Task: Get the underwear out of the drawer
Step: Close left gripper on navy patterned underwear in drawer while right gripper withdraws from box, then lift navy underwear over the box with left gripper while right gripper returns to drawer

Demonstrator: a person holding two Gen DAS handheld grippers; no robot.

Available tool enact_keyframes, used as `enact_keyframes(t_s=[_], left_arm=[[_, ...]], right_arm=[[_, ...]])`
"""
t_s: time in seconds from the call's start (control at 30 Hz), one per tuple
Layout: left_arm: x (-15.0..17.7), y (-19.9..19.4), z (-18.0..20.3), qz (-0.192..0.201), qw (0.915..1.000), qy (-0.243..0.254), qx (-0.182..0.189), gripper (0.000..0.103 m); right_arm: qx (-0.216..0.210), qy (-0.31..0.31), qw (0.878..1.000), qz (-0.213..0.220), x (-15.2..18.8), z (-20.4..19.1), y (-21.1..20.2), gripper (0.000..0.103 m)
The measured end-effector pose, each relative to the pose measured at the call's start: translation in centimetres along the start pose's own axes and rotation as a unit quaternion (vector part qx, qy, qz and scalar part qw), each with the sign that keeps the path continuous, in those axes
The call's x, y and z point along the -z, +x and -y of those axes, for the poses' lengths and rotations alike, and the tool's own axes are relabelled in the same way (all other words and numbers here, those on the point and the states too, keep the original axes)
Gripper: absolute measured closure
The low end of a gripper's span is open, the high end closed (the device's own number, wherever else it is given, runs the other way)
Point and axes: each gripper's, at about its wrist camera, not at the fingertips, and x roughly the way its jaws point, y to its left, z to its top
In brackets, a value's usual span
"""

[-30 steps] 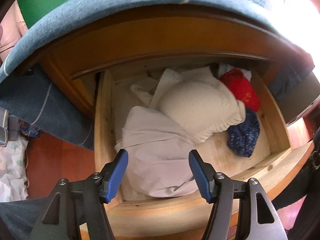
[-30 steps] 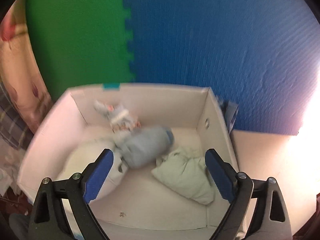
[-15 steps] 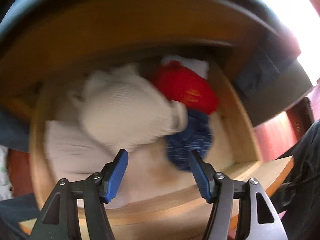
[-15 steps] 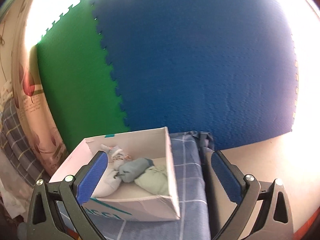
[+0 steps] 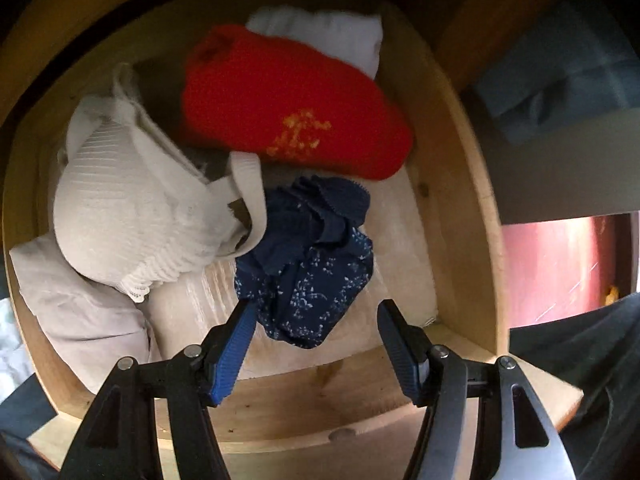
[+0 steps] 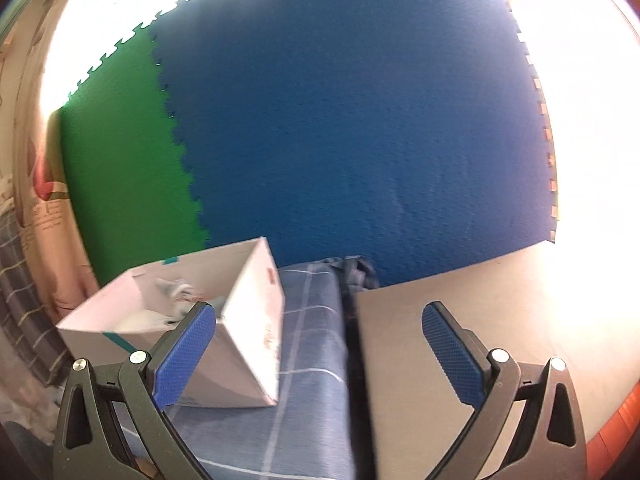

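Note:
In the left wrist view an open wooden drawer (image 5: 460,184) holds several garments: dark blue floral underwear (image 5: 312,264) at front centre, a red piece with a yellow print (image 5: 288,100) behind it, a cream ribbed bra (image 5: 140,200) at left, a pale lilac folded piece (image 5: 80,312) at front left and a white piece (image 5: 320,36) at the back. My left gripper (image 5: 314,324) is open, just above the near edge of the blue underwear, touching nothing. My right gripper (image 6: 320,340) is open and empty, away from the drawer.
In the right wrist view a white cardboard box (image 6: 248,320) holding several small garments sits on a blue checked cloth (image 6: 304,400). A grey surface (image 6: 440,360) lies to the right. A blue and green foam mat wall (image 6: 340,120) stands behind.
My left gripper has moved right and down into the drawer, from above the lilac piece to the blue underwear. My right gripper has drawn back from over the box and swung right.

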Motion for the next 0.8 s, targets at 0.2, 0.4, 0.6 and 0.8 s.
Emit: enact_keyframes(t_s=[0.2, 0.4, 0.6, 0.8], left_arm=[[-2.8, 2.3, 1.2, -0.066, 0.9972, 0.021, -0.029, 0.048], [-3.0, 1.7, 0.1, -0.055, 0.998, 0.024, -0.021, 0.087], [-0.8, -2.8, -0.5, 0.014, 0.9989, 0.042, -0.018, 0.088], [3.6, -7.7, -1.1, 0.098, 0.9942, 0.041, -0.019, 0.088]], right_arm=[[-0.003, 0.015, 1.0, -0.017, 0.9, 1.3, 0.9, 0.0], [-0.003, -0.015, 1.0, -0.027, 1.4, 0.4, 1.6, 0.0], [-0.011, -0.064, 0.997, -0.035, 2.2, -1.6, 2.2, 0.0], [-0.01, -0.091, 0.995, -0.051, 3.2, -2.8, 3.1, 0.0]])
